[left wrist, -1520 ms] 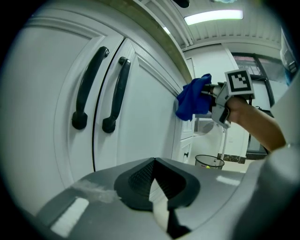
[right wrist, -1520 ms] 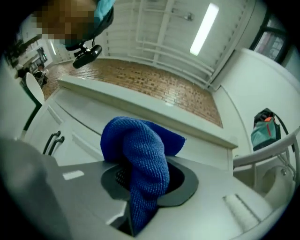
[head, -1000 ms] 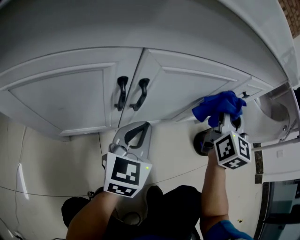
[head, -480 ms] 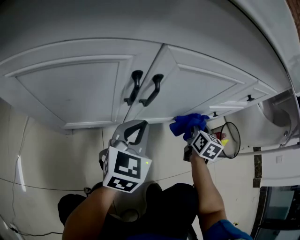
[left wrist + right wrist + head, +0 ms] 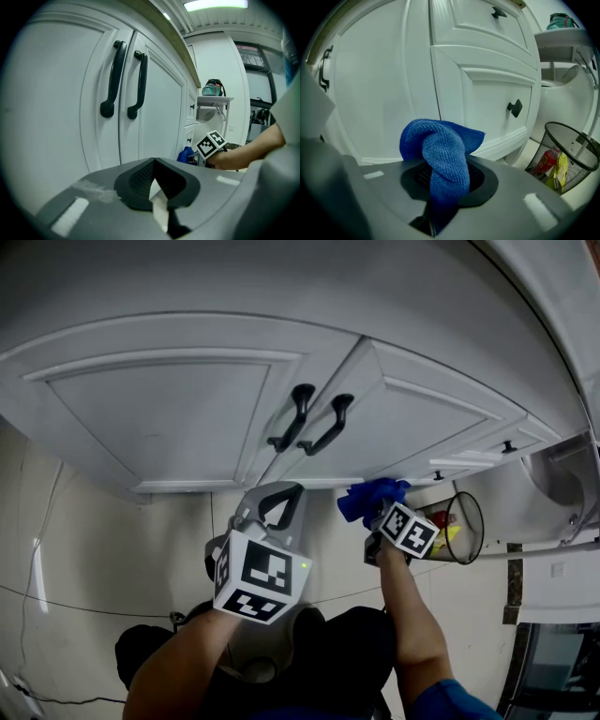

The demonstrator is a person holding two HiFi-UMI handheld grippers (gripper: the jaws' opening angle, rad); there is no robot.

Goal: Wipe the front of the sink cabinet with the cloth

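Note:
The white sink cabinet fills the top of the head view, with a left door (image 5: pixel 159 418) and a right door (image 5: pixel 422 427). Two black handles (image 5: pixel 302 418) sit side by side where the doors meet. My right gripper (image 5: pixel 380 521) is shut on a blue cloth (image 5: pixel 370 497), held at the right door's lower edge. In the right gripper view the cloth (image 5: pixel 440 145) bunches out of the shut jaws of the right gripper (image 5: pixel 440 178), close to the white door (image 5: pixel 379 93). My left gripper (image 5: pixel 272 507) is shut and holds nothing, below the handles (image 5: pixel 112 77) and apart from the door.
A wire waste basket (image 5: pixel 461 526) with coloured rubbish stands on the floor to the right, also in the right gripper view (image 5: pixel 565 154). Drawers with black knobs (image 5: pixel 514 108) lie right of the doors. A white fixture (image 5: pixel 553 460) stands at the far right. Beige floor (image 5: pixel 94 549) lies below.
My right gripper has carried the cloth leftward along the cabinet's lower edge, from the drawers to below the right door. The left gripper has stayed about where it was.

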